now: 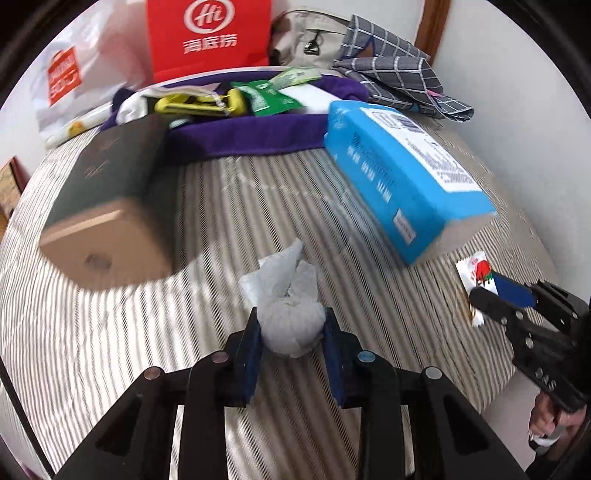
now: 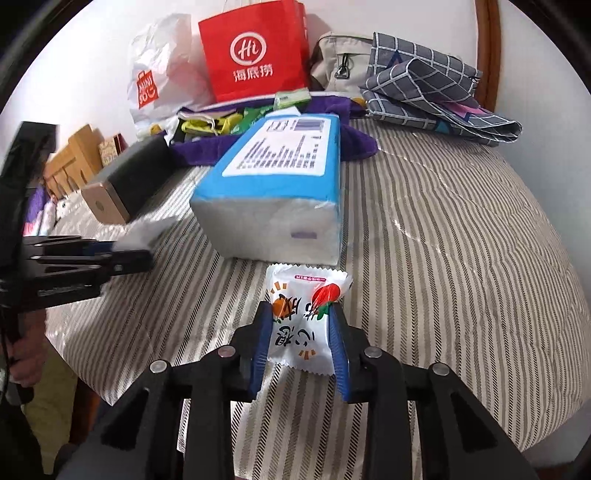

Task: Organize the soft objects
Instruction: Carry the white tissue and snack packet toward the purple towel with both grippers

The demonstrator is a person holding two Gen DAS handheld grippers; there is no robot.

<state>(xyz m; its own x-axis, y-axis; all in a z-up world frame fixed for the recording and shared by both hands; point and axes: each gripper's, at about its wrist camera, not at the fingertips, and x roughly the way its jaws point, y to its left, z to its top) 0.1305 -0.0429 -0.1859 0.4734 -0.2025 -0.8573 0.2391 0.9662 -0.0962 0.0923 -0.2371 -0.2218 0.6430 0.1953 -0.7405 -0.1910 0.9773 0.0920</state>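
Note:
My left gripper (image 1: 291, 325) is shut on a crumpled white tissue (image 1: 288, 314) just above the striped bed cover (image 1: 147, 332). My right gripper (image 2: 300, 321) is shut on a white snack packet (image 2: 303, 325) with red and orange print. The right gripper and packet also show at the right of the left wrist view (image 1: 495, 291). The left gripper shows at the left edge of the right wrist view (image 2: 125, 258). A blue tissue pack (image 2: 273, 192) lies just beyond the snack packet.
A dark box with a tan end (image 1: 107, 199) lies left. A purple towel (image 1: 258, 133) holds green and yellow packets at the back. Behind it stand a red paper bag (image 1: 208, 35), a white plastic bag (image 2: 155, 70), a beige bag (image 2: 336, 62) and a grey checked cloth (image 2: 428, 85).

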